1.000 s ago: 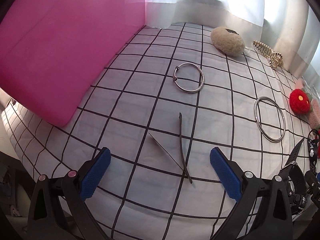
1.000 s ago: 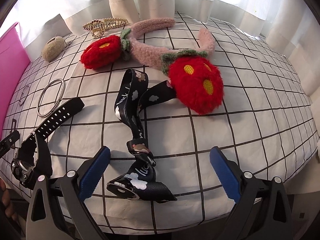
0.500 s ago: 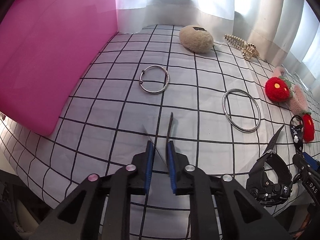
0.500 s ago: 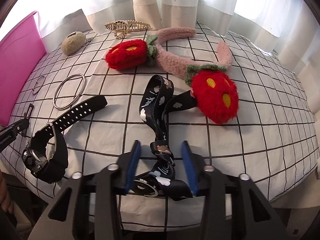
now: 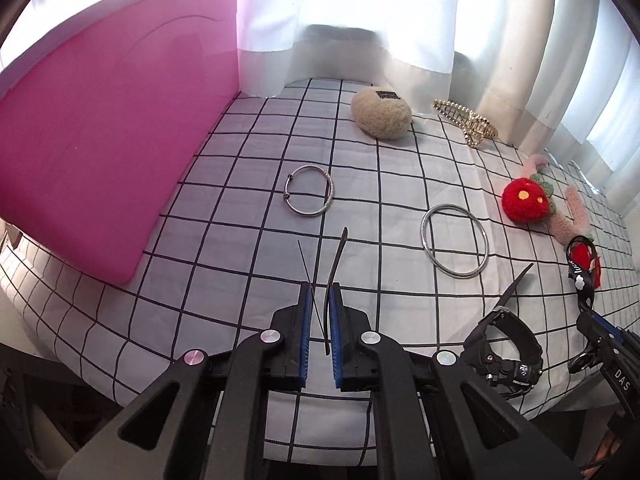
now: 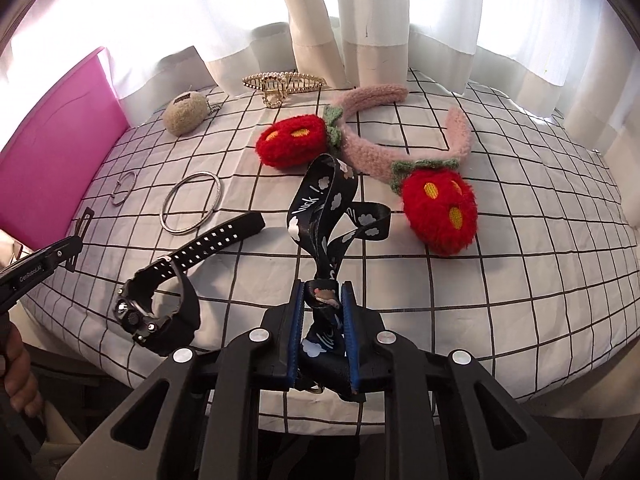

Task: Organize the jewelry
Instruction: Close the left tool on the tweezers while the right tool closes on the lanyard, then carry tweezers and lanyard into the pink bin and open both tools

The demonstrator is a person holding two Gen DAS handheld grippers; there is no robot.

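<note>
Where pinched, lanyard (image 6: 320, 216) lettering "luck !"

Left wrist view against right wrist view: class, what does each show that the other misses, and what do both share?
Only the left wrist view shows the left gripper with its jaws shut on a thin dark hair clip.

Only the right wrist view shows the right gripper gripping the black lanyard, and the whole pink headband.

Both show the pink box, black watch, large bangle, gold claw clip and beige pouch.
</note>
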